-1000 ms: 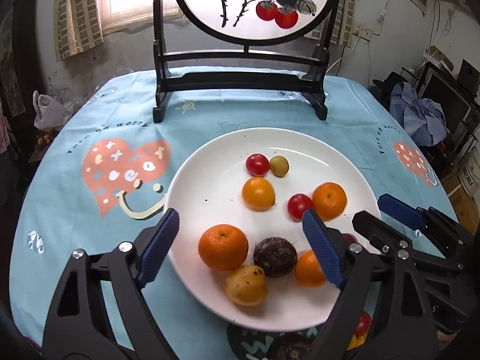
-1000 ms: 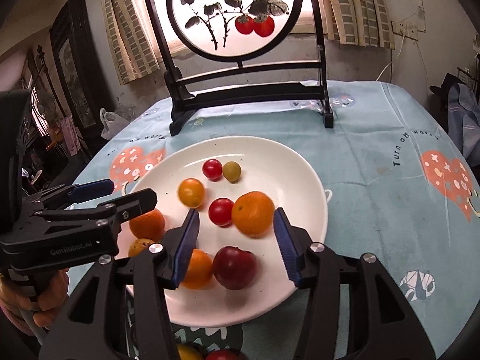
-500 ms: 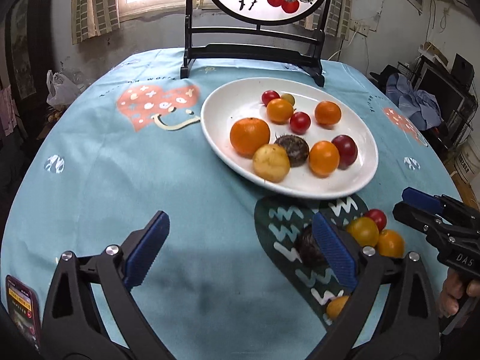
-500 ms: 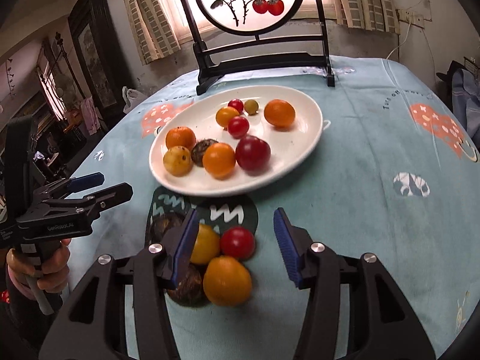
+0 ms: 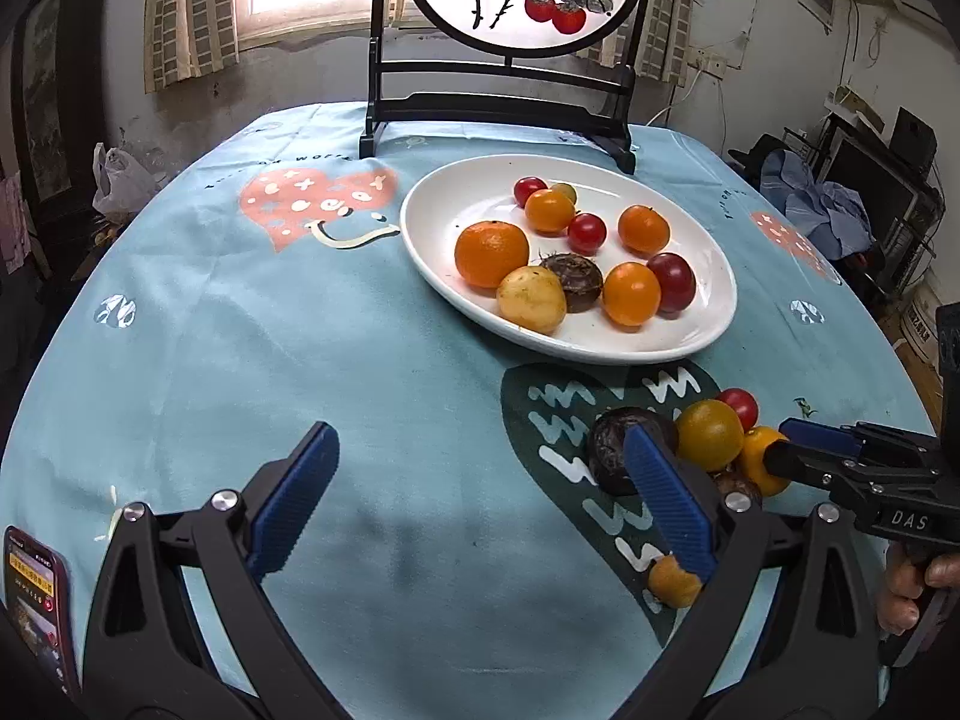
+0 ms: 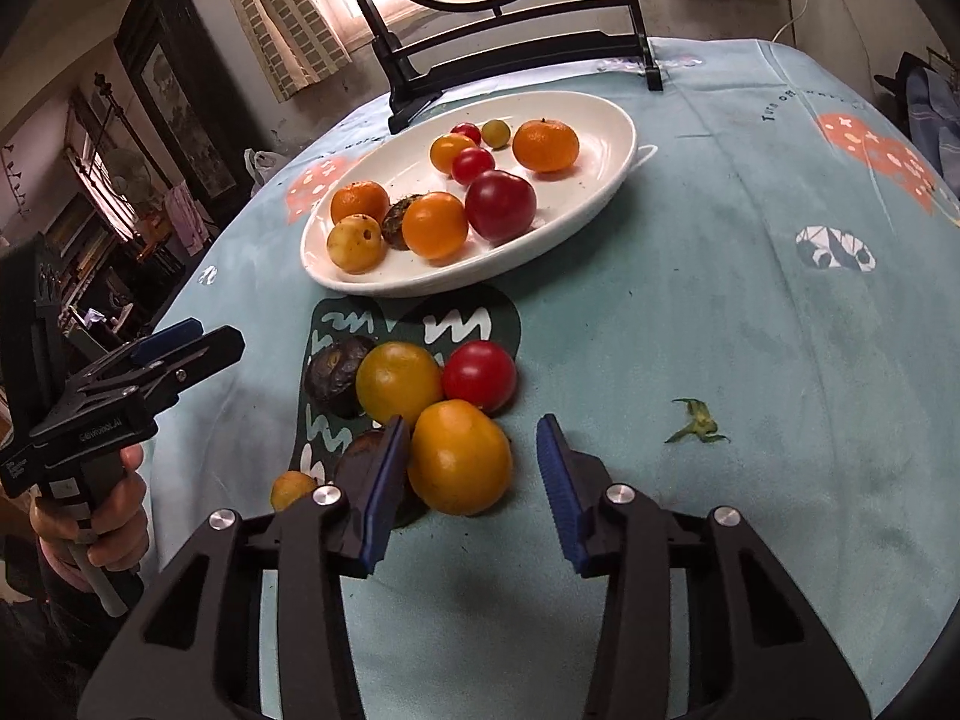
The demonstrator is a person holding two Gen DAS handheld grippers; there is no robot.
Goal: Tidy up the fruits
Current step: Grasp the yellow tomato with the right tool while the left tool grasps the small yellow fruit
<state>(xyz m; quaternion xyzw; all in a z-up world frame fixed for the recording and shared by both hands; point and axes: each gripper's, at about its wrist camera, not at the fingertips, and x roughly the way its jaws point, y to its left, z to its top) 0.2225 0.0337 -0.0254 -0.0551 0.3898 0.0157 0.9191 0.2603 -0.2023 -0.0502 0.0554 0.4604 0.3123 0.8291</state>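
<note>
**Both grippers pulled back from the plate, right one now lining up on the loose pile**

Biggest thing first: the table (image 5: 252, 360) with the blue cloth. A second ago both grippers were right over the white plate (image 6: 606, 177); now they've backed off to the near edge, so the plate with its nine or so fruits sits well ahead.

The left gripper (image 5: 474, 504) hangs wide open over bare cloth, holding nothing. The right gripper (image 6: 474, 480) is open too, but its jaws now straddle the big yellow-orange fruit (image 6: 459, 456), left pad just beside it, not squeezing.

Behind that sit a yellow tomato (image 6: 399, 383), red tomato (image 6: 480, 375) and a dark brown fruit (image 6: 331, 375). Looks like the next pickup is starting; several fruits still off the plate.
</note>
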